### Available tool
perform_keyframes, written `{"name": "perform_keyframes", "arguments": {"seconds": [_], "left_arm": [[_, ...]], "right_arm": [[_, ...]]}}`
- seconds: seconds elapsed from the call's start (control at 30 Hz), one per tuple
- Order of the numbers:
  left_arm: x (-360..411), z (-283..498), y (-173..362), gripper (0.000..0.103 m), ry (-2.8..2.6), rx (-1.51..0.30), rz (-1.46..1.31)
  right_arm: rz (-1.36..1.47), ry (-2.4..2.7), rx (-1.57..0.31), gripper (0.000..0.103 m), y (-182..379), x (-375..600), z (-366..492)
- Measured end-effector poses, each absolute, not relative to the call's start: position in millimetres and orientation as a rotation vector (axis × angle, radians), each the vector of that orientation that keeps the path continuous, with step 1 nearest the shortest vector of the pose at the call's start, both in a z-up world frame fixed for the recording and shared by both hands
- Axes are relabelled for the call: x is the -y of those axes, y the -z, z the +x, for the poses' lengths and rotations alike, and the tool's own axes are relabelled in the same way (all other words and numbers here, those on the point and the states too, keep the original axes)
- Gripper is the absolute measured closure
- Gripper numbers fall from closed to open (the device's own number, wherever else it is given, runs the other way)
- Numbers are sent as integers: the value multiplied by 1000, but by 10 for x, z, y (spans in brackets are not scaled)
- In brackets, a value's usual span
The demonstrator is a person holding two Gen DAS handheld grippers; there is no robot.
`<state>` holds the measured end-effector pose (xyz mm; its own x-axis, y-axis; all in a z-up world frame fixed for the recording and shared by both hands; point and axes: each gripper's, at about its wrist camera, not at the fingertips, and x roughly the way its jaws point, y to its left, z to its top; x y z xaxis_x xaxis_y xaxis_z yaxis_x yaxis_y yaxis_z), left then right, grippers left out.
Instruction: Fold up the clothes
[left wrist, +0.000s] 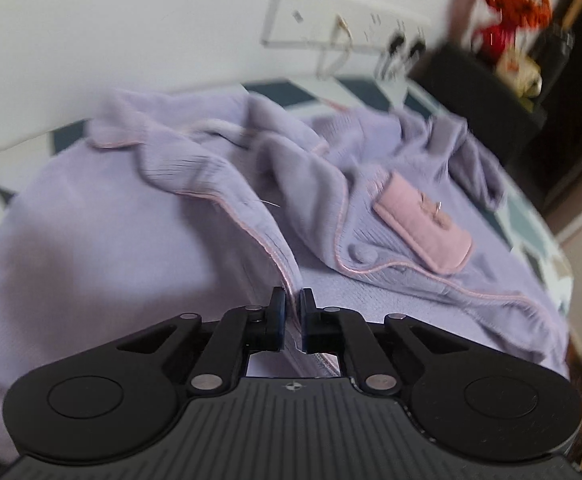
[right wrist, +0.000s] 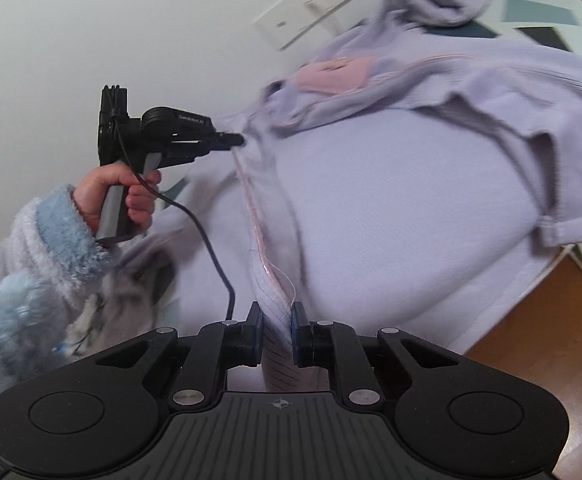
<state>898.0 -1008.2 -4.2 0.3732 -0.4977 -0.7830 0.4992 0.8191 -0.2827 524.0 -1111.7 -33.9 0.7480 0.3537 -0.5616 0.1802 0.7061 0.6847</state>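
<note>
A: On the bench (left wrist: 531, 220) with the teal-and-white pattern, the lilac pyjama top (left wrist: 91, 240) lies crumpled, its pink pocket (left wrist: 423, 220) facing up right of the open front. That's the left wrist view. What worries you?

B: The left gripper (left wrist: 291, 308) has its fingers (left wrist: 277, 312) nearly closed, with only a sliver of gap, pinching the pink-piped edge (left wrist: 267, 236) of the front panel. It is a thin bite right at the hem, so I judge a sharp pull could slide the fabric out.

A: And the collar?

B: Bunched toward the wall beneath the socket strip (left wrist: 343, 20). If the panel is swung across without being flattened, that lump will likely be folded in.

A: Now the right wrist view.

B: The right gripper (right wrist: 277, 324) holds a thicker wad of the same ribbed edge, with its fingers (right wrist: 299, 332) set a little apart and cloth filling the gap. The piped edge runs taut up to the other gripper, which the left hand (right wrist: 127, 196) holds by its handle.

A: Any risk there?

B: The far sleeve (right wrist: 571, 224) droops over the bench edge toward the wooden floor (right wrist: 551, 320). Its weight may drag the garment sideways. Uneven pulling by the two grips would skew the fold line
</note>
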Motion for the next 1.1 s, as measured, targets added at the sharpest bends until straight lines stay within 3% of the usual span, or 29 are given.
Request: {"name": "perform_keyframes", "arguments": {"seconds": [0.13,0.3,0.37,0.47,0.5,0.53,0.57,0.6,0.63,0.67,0.73,0.77,0.87,1.0,1.1], "left_arm": [[9422,8880,-107,96,583,-957,-94],[8737,8854,161,94,447,-1069,-84],[8647,8818,272,85,409,-1104,-9],[8623,8736,185,51,425,-1089,41],[8626,8718,67,33,452,-1056,29],[8628,8700,-51,26,479,-1022,17],[8650,8688,-171,23,509,-986,4],[8725,8694,-295,14,550,-945,-9],[8800,8700,-419,6,591,-903,-22],[8875,8706,-544,3,632,-861,-35],[9046,8723,-764,0,703,-785,-51],[9201,8747,-785,0,712,-775,-31],[9693,8801,-773,0,750,-744,42],[10266,8763,-502,0,794,-706,180],[10623,8819,-248,0,791,-734,229]], "right_arm": [[797,-206,-768,91,245,10957,5382],[788,-316,-870,90,388,10713,5661],[791,-278,-937,72,564,10671,5761],[837,-152,-985,63,728,10740,5821],[867,-110,-964,62,712,10805,5800],[896,-67,-925,54,665,10883,5755],[913,-26,-884,50,594,10960,5701],[913,7,-848,49,506,11038,5650],[904,38,-812,35,417,11120,5602],[894,69,-776,25,329,11203,5555],[812,215,-674,18,193,11323,5435],[769,288,-622,9,125,11383,5375],[635,500,-462,1,-77,11561,5194],[569,764,-409,1,-120,11866,4932],[717,853,-382,1,110,12112,4789]]}}
